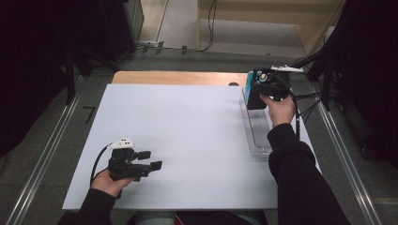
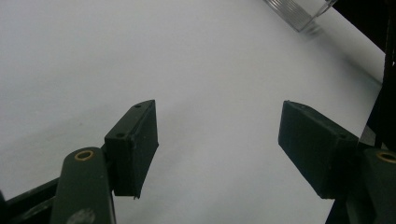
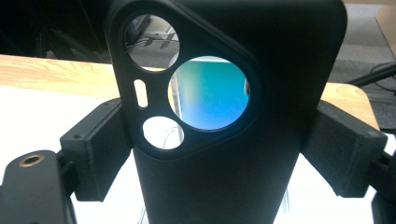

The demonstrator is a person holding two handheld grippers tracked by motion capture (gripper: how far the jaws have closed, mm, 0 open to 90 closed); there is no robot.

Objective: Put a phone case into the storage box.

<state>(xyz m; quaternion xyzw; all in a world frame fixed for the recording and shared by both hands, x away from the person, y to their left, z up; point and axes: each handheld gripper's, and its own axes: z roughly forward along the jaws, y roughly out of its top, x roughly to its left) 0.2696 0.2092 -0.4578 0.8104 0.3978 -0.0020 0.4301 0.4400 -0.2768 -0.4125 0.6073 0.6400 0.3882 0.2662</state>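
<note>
At the lower left of the high view, the left gripper rests low over the white board, held in the person's left hand, its jaws pointing toward the right of the frame. The jaws stand wide apart with nothing between them; in the left gripper view the two black pads frame bare white surface, and a corner of the clear tray shows at the upper right of that frame.

Farther up and to the right in the high view, the person's right hand comes in on a dark sleeve and holds the right gripper near the upper right corner of the board. Its jaws are clamped on a black phone case, which stands upright over the far end of the clear tray lying along the right edge of the board. In the right gripper view the black phone case sits in the centre of the frame, pinched at both sides by the pads, its camera cut-outs facing the lens. Through the largest cut-out a teal box shows just behind the case; in the high view it shows as a teal sliver at the case's left.

Beyond the board, a strip of wooden tabletop runs across the upper middle of the frame.
</note>
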